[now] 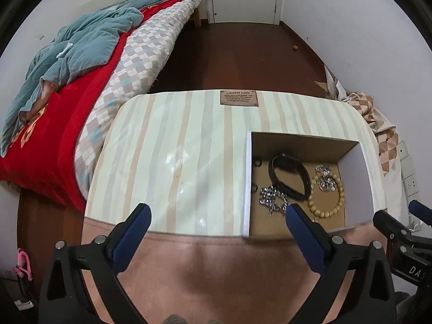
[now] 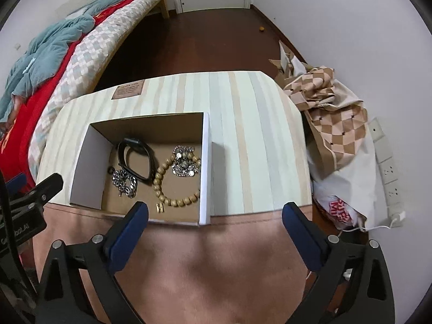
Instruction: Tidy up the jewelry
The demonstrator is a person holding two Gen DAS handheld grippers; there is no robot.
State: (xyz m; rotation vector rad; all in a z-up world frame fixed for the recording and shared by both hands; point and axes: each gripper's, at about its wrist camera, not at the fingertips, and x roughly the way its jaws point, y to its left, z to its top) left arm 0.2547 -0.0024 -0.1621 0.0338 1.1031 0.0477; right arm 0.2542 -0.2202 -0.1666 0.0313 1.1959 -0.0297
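Nearest the left wrist camera, the left claw (image 1: 217, 214) hangs spread wide with nothing between its blue-padded fingers (image 1: 135, 224), poised level above the near edge of the striped pastel desk (image 1: 172, 162), its right finger overlapping the near-left corner of the box; the right claw (image 2: 215, 212) hangs likewise, jaws parted and empty, above the box's near right corner, its black frame showing at the right edge of the left view. Just beyond both, the open white-walled cardboard box (image 2: 89, 162) sits at the desk's near edge holding the jewelry: a small gold clasp (image 2: 159, 208) nearest, then a tan wooden bead bracelet (image 2: 172, 186) and a silver chain-link bracelet (image 2: 125, 181), then a black strap watch (image 2: 137, 159) and a silver sequin-like piece (image 2: 183, 162) overlapping the beads' far side. Beyond the desk lies a bed with a red blanket (image 1: 54, 135)
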